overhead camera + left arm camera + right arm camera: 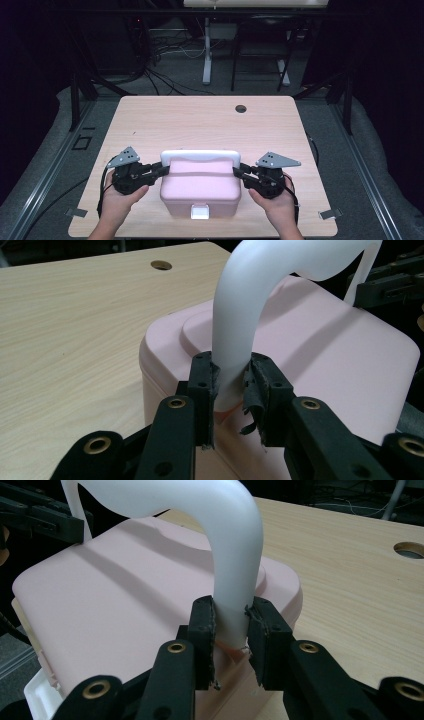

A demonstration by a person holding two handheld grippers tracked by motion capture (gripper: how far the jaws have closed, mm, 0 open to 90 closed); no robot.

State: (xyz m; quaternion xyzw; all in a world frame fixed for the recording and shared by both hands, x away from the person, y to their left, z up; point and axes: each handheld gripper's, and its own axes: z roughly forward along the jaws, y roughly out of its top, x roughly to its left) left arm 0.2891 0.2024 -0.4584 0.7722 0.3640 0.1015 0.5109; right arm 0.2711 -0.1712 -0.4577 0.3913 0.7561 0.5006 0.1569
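A pink lidded box [200,187] with a white front latch [200,212] sits near the table's front edge. Its white carrying handle [200,156] stands upright over the lid. My left gripper [164,170] is shut on the handle's left leg, near where it meets the lid [231,375]. My right gripper [237,172] is shut on the handle's right leg [231,615]. In each gripper view the white handle [280,265] [200,505] arches up from between the black jaws over the pink lid [320,355] [110,605].
The wooden table [200,120] has a round cable hole [241,108] at its far right. Beyond the far edge are a white desk leg [206,50], cables on the floor and dark frame posts. Bare tabletop lies behind and beside the box.
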